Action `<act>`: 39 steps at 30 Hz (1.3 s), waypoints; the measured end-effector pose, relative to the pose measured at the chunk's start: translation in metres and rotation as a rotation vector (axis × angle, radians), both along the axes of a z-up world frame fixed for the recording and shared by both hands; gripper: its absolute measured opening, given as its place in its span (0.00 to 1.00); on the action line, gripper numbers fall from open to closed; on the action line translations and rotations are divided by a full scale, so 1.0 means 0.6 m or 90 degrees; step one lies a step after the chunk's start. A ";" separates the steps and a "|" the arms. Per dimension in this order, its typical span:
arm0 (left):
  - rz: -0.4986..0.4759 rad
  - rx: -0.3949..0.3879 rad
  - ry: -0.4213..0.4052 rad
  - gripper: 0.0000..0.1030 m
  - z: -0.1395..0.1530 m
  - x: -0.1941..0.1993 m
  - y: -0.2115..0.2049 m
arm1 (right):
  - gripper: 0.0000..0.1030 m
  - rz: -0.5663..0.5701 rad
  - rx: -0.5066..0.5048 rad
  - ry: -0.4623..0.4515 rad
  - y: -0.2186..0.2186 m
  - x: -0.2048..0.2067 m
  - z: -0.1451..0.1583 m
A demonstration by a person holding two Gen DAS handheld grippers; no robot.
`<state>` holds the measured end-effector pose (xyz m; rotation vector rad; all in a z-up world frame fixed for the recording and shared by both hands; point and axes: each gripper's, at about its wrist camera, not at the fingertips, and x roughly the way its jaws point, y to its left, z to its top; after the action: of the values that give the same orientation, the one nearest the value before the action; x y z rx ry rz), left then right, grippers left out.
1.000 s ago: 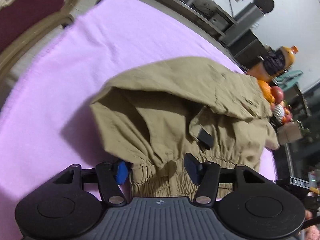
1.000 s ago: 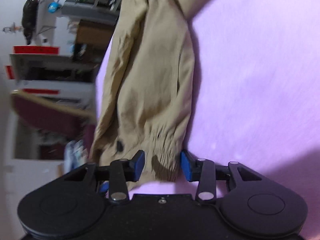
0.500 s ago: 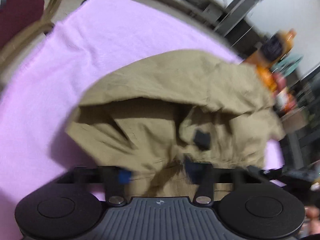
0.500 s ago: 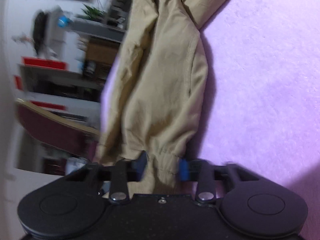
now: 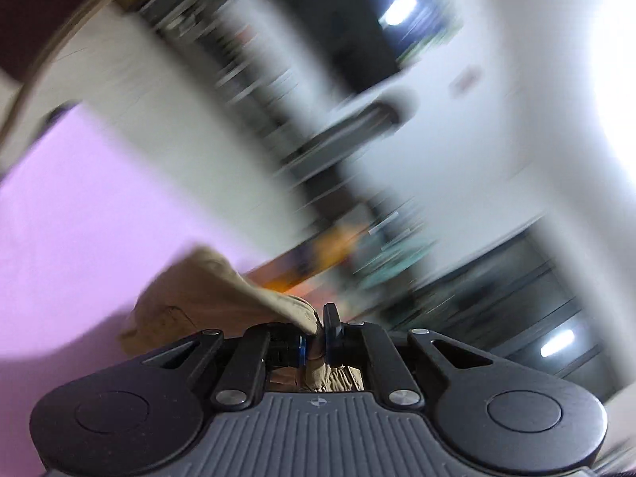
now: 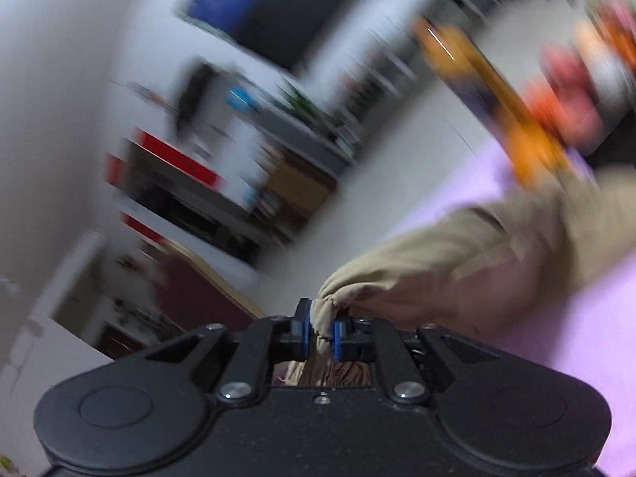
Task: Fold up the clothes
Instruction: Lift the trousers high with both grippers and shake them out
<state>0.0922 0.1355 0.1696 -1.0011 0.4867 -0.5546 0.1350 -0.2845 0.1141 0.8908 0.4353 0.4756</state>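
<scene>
The left wrist camera is sitting just behind the left gripper (image 5: pixel 316 338), looking nearly level across the pink cloth (image 5: pixel 79 218) toward blurred shelving. The right wrist camera is sitting just behind the right gripper (image 6: pixel 320 336), facing nearly level toward shelves and a wall. Both views are sharing the tan garment (image 5: pixel 198 290) (image 6: pixel 457 254), seen very close, and the pink cloth (image 6: pixel 576 318).

room (image 5: pixel 357 119) blurred, garment (image 6: pixel 457 258) partly hidden

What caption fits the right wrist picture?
Right gripper pinching a tan garment above the pink cloth.
</scene>
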 end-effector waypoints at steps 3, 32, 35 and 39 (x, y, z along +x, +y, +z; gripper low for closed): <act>0.020 -0.113 -0.090 0.06 0.075 -0.064 0.009 | 0.10 -0.023 -0.005 -0.156 -0.026 -0.080 0.131; 0.092 0.066 -0.266 0.08 0.209 -0.254 0.011 | 0.12 -0.016 -0.082 -0.272 0.006 -0.238 0.269; 0.133 0.120 -0.150 0.08 0.160 -0.135 0.027 | 0.13 -0.008 -0.080 -0.182 0.019 -0.125 0.213; 0.153 0.166 0.023 0.05 0.078 0.072 0.048 | 0.11 -0.042 -0.119 -0.001 0.051 0.072 0.107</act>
<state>0.1353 0.1643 0.2161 -0.8071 0.4505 -0.2509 0.1784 -0.2541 0.1782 0.7220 0.4401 0.3684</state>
